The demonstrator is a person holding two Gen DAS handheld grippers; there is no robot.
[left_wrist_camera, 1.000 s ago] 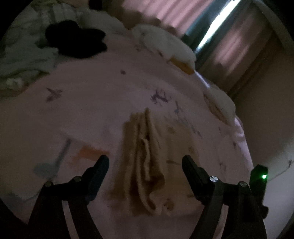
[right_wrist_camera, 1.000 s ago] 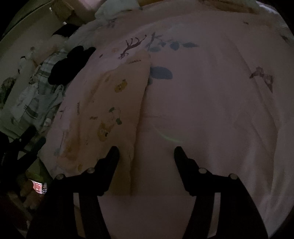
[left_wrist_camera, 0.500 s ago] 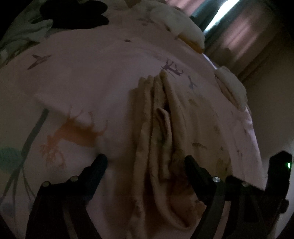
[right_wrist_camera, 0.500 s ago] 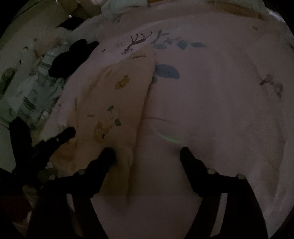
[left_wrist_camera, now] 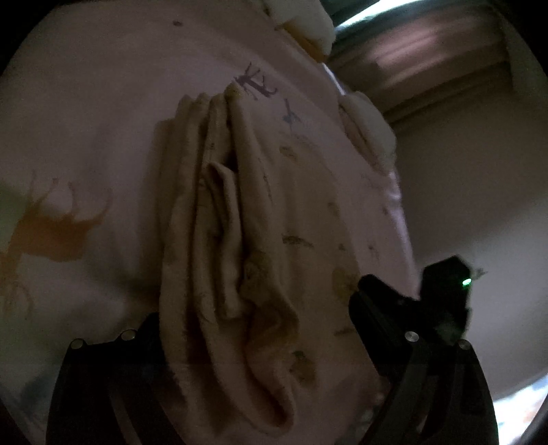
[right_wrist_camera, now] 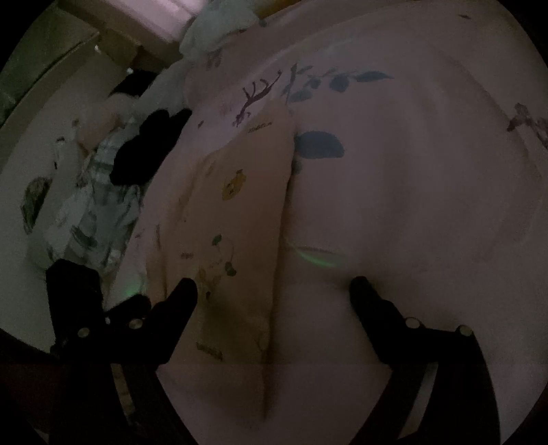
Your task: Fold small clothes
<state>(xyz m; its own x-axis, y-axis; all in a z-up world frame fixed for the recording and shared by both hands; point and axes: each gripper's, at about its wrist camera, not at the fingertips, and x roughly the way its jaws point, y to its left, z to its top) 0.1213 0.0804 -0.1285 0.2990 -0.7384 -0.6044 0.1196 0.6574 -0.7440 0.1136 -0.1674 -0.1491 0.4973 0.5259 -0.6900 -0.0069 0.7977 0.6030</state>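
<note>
A small cream garment with little animal prints (left_wrist_camera: 239,239) lies on the pink bedsheet (left_wrist_camera: 85,119), bunched in lengthwise folds along its left side. My left gripper (left_wrist_camera: 257,301) is open and low over its near end, one finger on each side of the bunched folds. In the right wrist view the same garment (right_wrist_camera: 236,212) lies flat. My right gripper (right_wrist_camera: 274,287) is open over its near right edge, the left finger over the cloth and the right finger over bare sheet. The left gripper's body (right_wrist_camera: 78,301) shows at the left there.
A black garment (right_wrist_camera: 144,150) and a pile of checked and pale clothes (right_wrist_camera: 89,219) lie at the bed's far side. White pillows or soft items (left_wrist_camera: 301,24) sit near the curtained window (left_wrist_camera: 411,51). The bed edge and wall (left_wrist_camera: 462,188) are to the right.
Both grippers have come down and forward toward the garment, which now fills more of each view. My left gripper now straddles the bunched folds. Both stay open.
</note>
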